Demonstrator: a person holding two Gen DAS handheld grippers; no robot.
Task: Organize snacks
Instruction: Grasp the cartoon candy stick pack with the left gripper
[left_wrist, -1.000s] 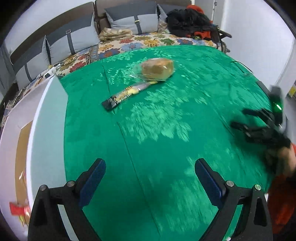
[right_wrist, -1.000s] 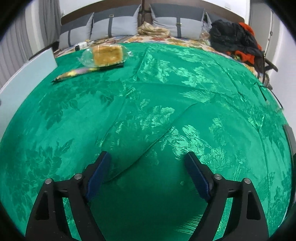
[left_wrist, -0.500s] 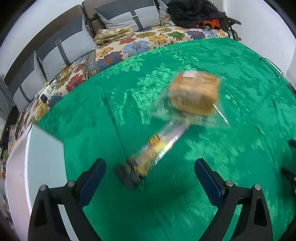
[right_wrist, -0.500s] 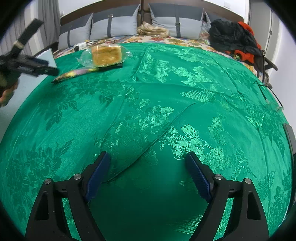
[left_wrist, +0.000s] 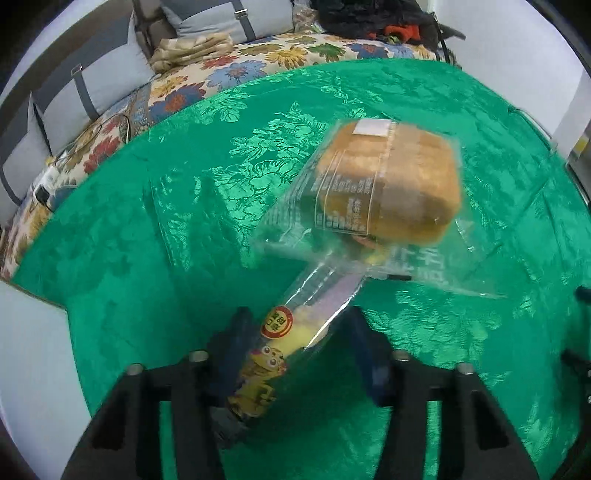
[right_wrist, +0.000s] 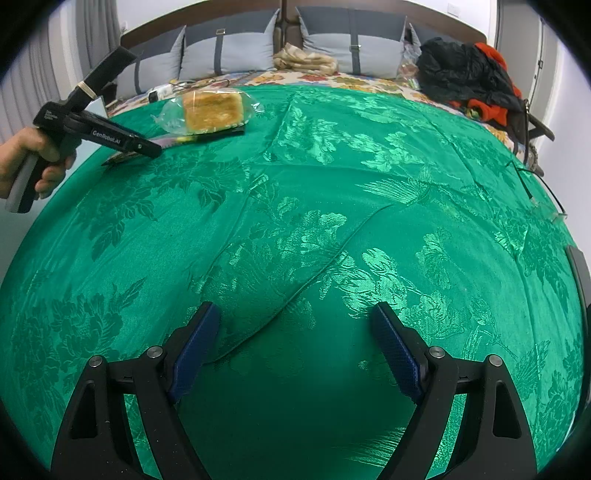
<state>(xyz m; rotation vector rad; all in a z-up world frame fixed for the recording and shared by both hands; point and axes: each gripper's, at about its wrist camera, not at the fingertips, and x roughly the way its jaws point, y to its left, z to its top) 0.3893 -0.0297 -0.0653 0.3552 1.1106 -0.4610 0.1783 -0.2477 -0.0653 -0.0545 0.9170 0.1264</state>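
A long snack stick (left_wrist: 273, 350) in a yellow cartoon wrapper lies on the green cloth, its far end tucked under a bagged bread loaf (left_wrist: 391, 184). My left gripper (left_wrist: 295, 332) points down over the stick's near half. Its jaws are closing, with the stick between them and the pads at the wrapper's sides. In the right wrist view the loaf (right_wrist: 214, 110) sits at the far left, and the left gripper (right_wrist: 157, 147), held by a hand (right_wrist: 22, 166), reaches in beside it. My right gripper (right_wrist: 295, 332) hovers open over bare cloth, holding nothing.
A white box or tray wall (left_wrist: 33, 369) borders the cloth on the left. Behind the cloth is a flowered sofa with grey cushions (right_wrist: 229, 51), a folded cloth (right_wrist: 306, 59) and a pile of black and red clothing (right_wrist: 469, 81). A cable (right_wrist: 535, 184) lies at the right edge.
My left gripper came forward and down over the snack stick, and its jaws went from wide open to narrow around it. The right gripper stayed still.
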